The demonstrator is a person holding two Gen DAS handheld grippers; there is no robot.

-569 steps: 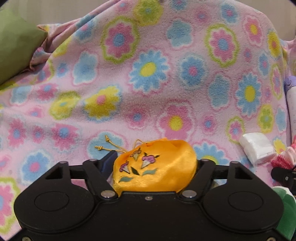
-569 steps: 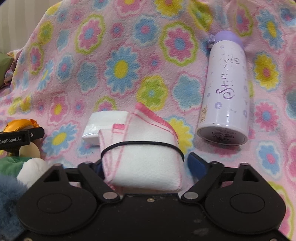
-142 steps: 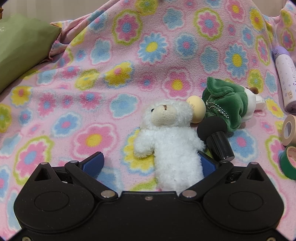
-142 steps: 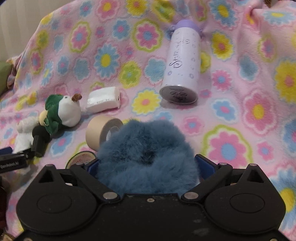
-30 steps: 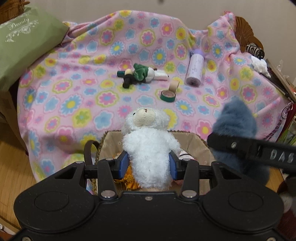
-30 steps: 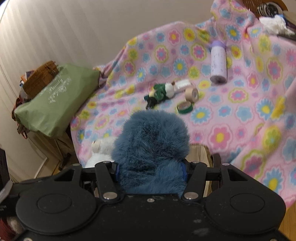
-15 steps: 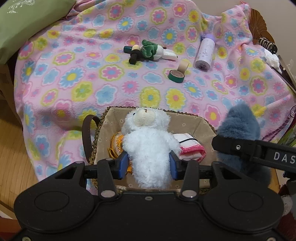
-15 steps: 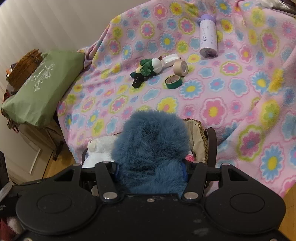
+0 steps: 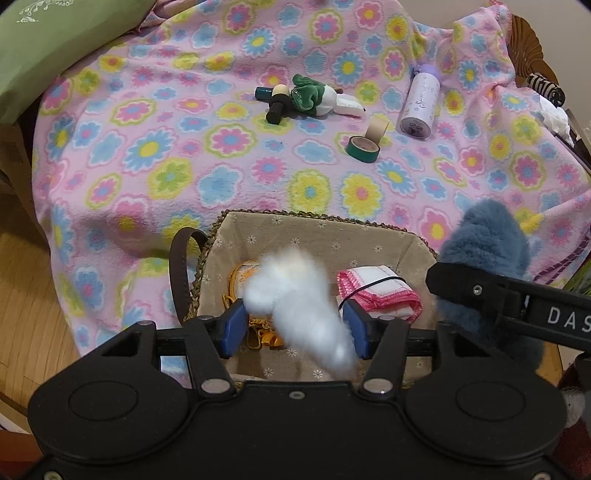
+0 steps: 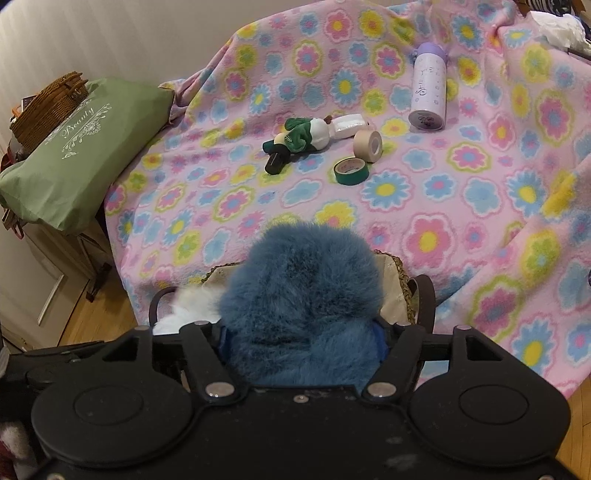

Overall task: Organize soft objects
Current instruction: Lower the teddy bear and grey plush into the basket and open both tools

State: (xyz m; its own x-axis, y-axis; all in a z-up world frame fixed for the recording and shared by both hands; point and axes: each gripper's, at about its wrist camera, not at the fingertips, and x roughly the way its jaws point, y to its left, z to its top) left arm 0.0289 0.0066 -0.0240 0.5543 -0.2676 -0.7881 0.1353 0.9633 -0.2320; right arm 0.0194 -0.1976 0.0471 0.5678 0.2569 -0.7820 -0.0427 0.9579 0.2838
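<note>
Above the basket (image 9: pixel 236 236), the left gripper (image 9: pixel 293 328) spreads its jaws, the blurred white plush (image 9: pixel 295 291) slipping free between them. The right gripper (image 10: pixel 303 339) is opening around the blue furry toy (image 10: pixel 301 291).

Pale wall (image 10: pixel 110 33), wooden floor (image 9: pixel 22 295), flowered blanket (image 10: pixel 424 206) over furniture.

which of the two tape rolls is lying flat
The green tape roll lies flat on the blanket; the beige tape roll beside it stands on edge.
</note>
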